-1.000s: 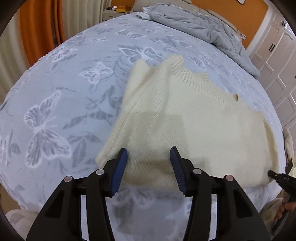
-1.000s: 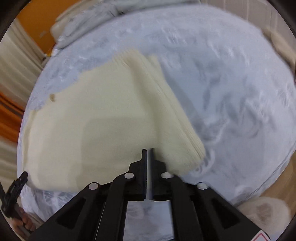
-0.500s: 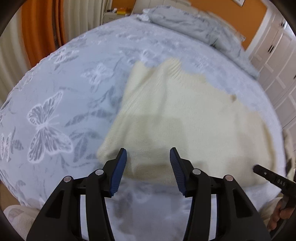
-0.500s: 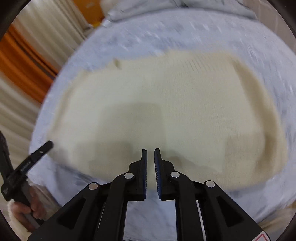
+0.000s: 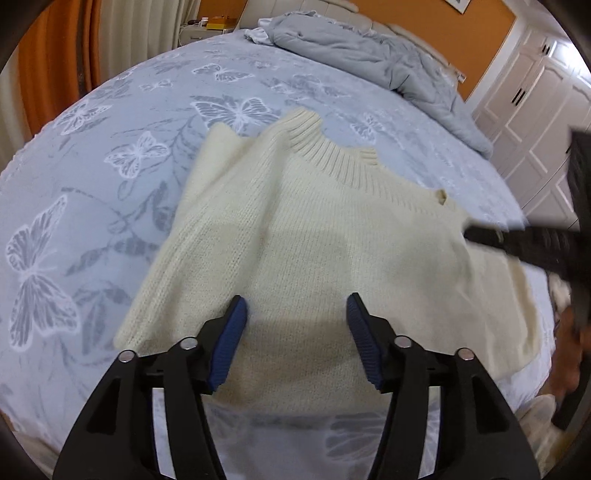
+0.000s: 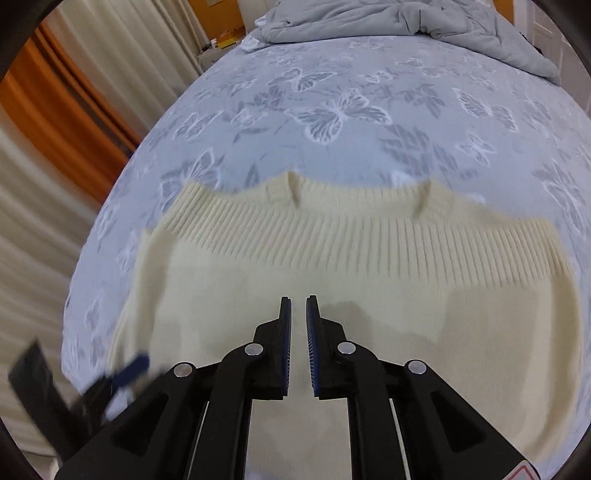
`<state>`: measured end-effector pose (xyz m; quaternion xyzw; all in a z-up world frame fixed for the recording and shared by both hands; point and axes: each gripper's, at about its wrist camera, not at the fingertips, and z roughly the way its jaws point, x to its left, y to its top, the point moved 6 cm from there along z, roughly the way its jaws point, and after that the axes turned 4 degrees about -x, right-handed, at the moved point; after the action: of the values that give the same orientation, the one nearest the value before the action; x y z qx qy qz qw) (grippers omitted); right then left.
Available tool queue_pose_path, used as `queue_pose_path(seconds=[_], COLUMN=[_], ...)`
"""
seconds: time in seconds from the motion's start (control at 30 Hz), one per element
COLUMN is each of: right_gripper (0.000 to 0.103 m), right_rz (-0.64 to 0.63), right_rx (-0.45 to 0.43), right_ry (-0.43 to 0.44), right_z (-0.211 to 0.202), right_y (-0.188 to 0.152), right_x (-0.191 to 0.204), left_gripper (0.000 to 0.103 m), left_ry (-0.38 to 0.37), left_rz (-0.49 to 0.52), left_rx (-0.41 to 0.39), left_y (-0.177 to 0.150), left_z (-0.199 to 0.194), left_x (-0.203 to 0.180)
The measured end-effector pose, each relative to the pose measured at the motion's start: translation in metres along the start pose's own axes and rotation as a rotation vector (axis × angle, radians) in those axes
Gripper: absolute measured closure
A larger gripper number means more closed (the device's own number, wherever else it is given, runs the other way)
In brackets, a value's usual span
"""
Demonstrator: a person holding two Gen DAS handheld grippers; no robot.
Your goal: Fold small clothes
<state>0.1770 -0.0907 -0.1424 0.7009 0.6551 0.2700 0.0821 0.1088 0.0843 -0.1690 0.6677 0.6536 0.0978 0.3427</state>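
A cream knitted sweater (image 5: 332,240) lies flat on the bed, folded in, its ribbed edge toward the far side. My left gripper (image 5: 295,299) hovers over the sweater's near part; its jaws are opening and hold nothing. In the right wrist view the sweater (image 6: 332,280) fills the lower half. My right gripper (image 6: 298,299) stands above it just short of the ribbing, jaws nearly together with a thin slit and nothing in it. The right gripper (image 5: 535,243) shows as a dark blur over the sweater's right end. The left gripper (image 6: 122,373) is blurred at lower left.
The bed (image 5: 110,166) has a blue-grey butterfly cover. A crumpled grey duvet (image 5: 369,59) lies at its far end. Orange and cream curtains (image 5: 44,55) hang to the left, white wardrobe doors (image 5: 535,92) stand at right, and a nightstand (image 5: 207,26) is beyond the bed.
The left jaws have spread wider over the sweater. The right gripper has swung across from the sweater's side edge to above its middle near the ribbing, and now reaches into the left view.
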Motion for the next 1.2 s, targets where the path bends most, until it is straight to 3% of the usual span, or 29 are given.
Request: queue_pose_path(seconds=[0.07, 0.1, 0.17, 0.23, 0.33, 0.4, 0.47, 0.53, 0.6, 0.63, 0.67, 0.7, 0.73, 0.8, 0.83, 0.87, 0.97, 1.07, 1.1, 1.13, 1.2], right_gripper=[0.095, 0.1, 0.101, 0.096, 0.096, 0.096, 0.097, 0.099, 0.098, 0.093, 0.101, 0.102, 0.103, 0.103, 0.099, 0.092, 0.092, 0.091, 0.093, 0.102, 0.103], right_rz=[-0.002, 0.003, 0.0, 0.03, 0.053, 0.061, 0.076, 0.185, 0.297, 0.319, 0.327, 0.314, 0.291, 0.267, 0.259, 0.231, 0.163, 0.219, 0.237, 0.232, 0.234], right_rx=[0.112, 0.132, 0.113, 0.066, -0.012, -0.013, -0.005, -0.09, -0.19, -0.178, -0.129, -0.091, -0.106, -0.085, -0.096, -0.126, -0.155, -0.104, -0.067, -0.036, -0.085], right_ry=[-0.055, -0.049, -0.056, -0.001, 0.035, 0.024, -0.057, -0.189, -0.299, -0.327, -0.331, -0.273, -0.237, -0.264, -0.285, -0.247, -0.202, -0.227, -0.267, -0.286, -0.266], right_z=[0.048, 0.066, 0.064, 0.048, 0.028, 0.03, 0.038, 0.02, -0.013, -0.017, -0.012, -0.002, -0.004, -0.012, -0.021, -0.033, -0.056, -0.063, -0.058, -0.05, -0.058], right_y=[-0.001, -0.002, 0.008, 0.022, 0.034, 0.035, 0.034, 0.036, 0.028, 0.019, 0.009, -0.002, -0.003, 0.0, 0.005, 0.008, -0.004, -0.047, -0.063, -0.082, -0.088], right_x=[-0.007, -0.011, -0.007, -0.001, 0.003, -0.004, -0.034, -0.095, -0.162, -0.184, -0.203, -0.219, -0.223, -0.218, -0.211, -0.195, -0.177, -0.189, -0.199, -0.206, -0.206], left_gripper=[0.033, 0.032, 0.032, 0.032, 0.032, 0.032, 0.032, 0.037, 0.036, 0.032, 0.031, 0.027, 0.021, 0.017, 0.016, 0.016, 0.018, 0.018, 0.017, 0.018, 0.021], left_ry=[-0.025, -0.027, -0.038, -0.071, -0.109, -0.088, -0.031, 0.046, 0.053, 0.056, 0.061, 0.079, 0.096, 0.153, 0.176, 0.188, 0.145, 0.106, 0.115, 0.125, 0.131], left_rz=[-0.007, -0.001, 0.008, -0.02, -0.078, -0.118, -0.146, -0.14, -0.115, -0.091, -0.062, -0.018, 0.018, 0.099, 0.123, 0.132, 0.061, -0.009, -0.013, -0.016, 0.008], left_rx=[-0.001, -0.006, -0.027, -0.07, -0.134, -0.082, 0.004, 0.057, 0.045, 0.034, 0.028, 0.013, 0.0, -0.005, 0.003, 0.013, 0.019, 0.001, 0.006, 0.022, 0.051], left_y=[0.001, 0.002, 0.007, 0.02, 0.063, 0.088, 0.101, 0.103, 0.103, 0.103, 0.101, 0.098, 0.094, 0.09, 0.09, 0.091, 0.094, 0.082, 0.074, 0.066, 0.046], left_z=[0.001, 0.0, -0.007, -0.02, -0.023, 0.004, 0.048, 0.075, 0.085, 0.085, 0.085, 0.086, 0.088, 0.094, 0.097, 0.096, 0.075, 0.04, 0.035, 0.035, 0.037], left_x=[-0.003, -0.005, -0.008, -0.009, -0.01, -0.007, 0.001, 0.012, 0.015, 0.013, 0.01, 0.005, 0.0, -0.01, -0.01, -0.012, -0.011, -0.003, 0.001, 0.007, 0.016])
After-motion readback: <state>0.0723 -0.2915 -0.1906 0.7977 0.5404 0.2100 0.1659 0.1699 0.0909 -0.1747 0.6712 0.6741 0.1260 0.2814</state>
